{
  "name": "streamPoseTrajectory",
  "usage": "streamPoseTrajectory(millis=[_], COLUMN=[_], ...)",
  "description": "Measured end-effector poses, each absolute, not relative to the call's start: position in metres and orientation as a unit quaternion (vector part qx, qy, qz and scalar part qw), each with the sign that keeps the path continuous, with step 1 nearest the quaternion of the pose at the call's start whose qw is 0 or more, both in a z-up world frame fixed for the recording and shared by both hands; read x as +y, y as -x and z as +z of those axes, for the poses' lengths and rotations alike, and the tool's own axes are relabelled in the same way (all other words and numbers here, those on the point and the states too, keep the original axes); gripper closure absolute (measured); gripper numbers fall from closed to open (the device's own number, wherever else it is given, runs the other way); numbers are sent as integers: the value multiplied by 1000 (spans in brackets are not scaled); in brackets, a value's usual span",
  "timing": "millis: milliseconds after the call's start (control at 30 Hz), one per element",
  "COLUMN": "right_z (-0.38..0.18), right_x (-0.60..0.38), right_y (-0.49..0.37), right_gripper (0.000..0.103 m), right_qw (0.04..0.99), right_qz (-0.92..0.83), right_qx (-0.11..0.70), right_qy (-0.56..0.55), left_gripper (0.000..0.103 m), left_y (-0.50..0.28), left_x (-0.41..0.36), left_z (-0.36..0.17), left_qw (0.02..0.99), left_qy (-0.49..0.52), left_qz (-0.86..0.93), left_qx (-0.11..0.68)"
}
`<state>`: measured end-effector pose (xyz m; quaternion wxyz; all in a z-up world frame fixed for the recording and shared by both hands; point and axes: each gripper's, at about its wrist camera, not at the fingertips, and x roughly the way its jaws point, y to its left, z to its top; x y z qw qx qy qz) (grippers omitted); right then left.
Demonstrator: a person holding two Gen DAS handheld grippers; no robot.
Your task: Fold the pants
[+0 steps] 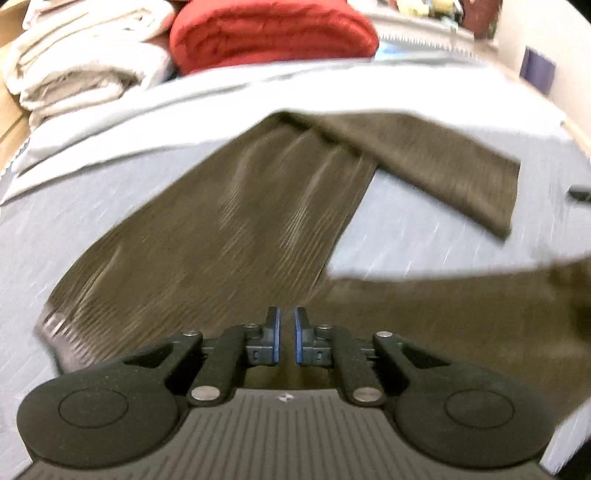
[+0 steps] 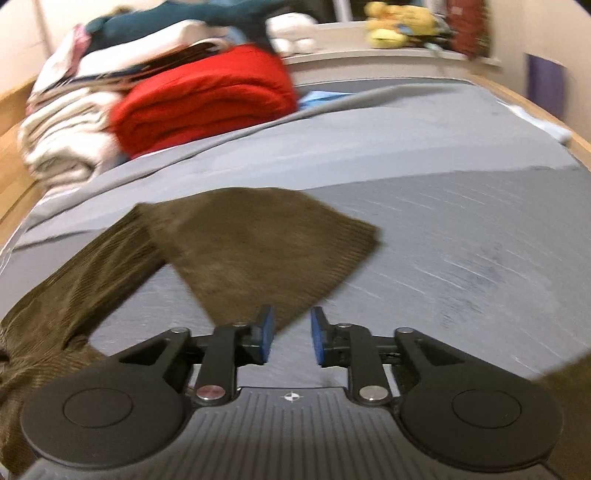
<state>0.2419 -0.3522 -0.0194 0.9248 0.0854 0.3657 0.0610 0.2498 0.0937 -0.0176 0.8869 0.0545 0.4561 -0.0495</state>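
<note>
Brown corduroy pants [image 1: 236, 229] lie on a grey bed sheet [image 1: 424, 229]. In the left wrist view one leg runs away from me and its end is folded back to the right [image 1: 443, 162]. My left gripper [image 1: 287, 332] hovers above the pants, jaws nearly closed with a narrow gap and nothing between them. In the right wrist view the folded-back leg end [image 2: 258, 243] lies just ahead of my right gripper [image 2: 290, 334], which is open and empty above the sheet [image 2: 461, 258]. More of the pants shows at left [image 2: 55, 295].
A red folded blanket [image 1: 273, 33] and a stack of cream linens [image 1: 77, 62] sit at the far end of the bed; they also show in the right wrist view [image 2: 207, 99]. A wooden bed frame [image 2: 524, 99] edges the right side. Both views are motion-blurred.
</note>
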Motion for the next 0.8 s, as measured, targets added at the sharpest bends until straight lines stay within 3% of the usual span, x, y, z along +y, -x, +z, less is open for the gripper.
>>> streamPoseTrajectory(millis=[233,400,467,533,667,700,733,800], right_z=[-48,-83,-98,-108,-111,-110,-107,-100], right_x=[-287,-266,-263,-263,-259,-259,-260,-269], right_y=[-283,-304,-309,-309,-309,-310,-311,-317], right_gripper=[62,58,56,51,48,54,73,90], right_qw=[921,900,888,881,879,878,879,882], right_qz=[92,115,122,129,152,158,161,168], right_qx=[377,416,435,442,428,426,421,418], right_qy=[7,62,87,108,147,152,154,139], left_gripper=[94,93,86,66,58,56,56,59], left_y=[-313,-360,-378,-391,-409,-413,-418,-422], left_x=[41,29,25,23,17,14,12,4], left_z=[-31,-59,-74,-86,-102,-105,-110,-113], left_qw=[902,897,890,884,880,877,875,874], left_qy=[-32,-1,-5,-6,-18,-22,-27,-57], left_qz=[-57,-53,-44,-40,-46,-52,-57,-55], left_qx=[426,438,453,465,473,477,479,479])
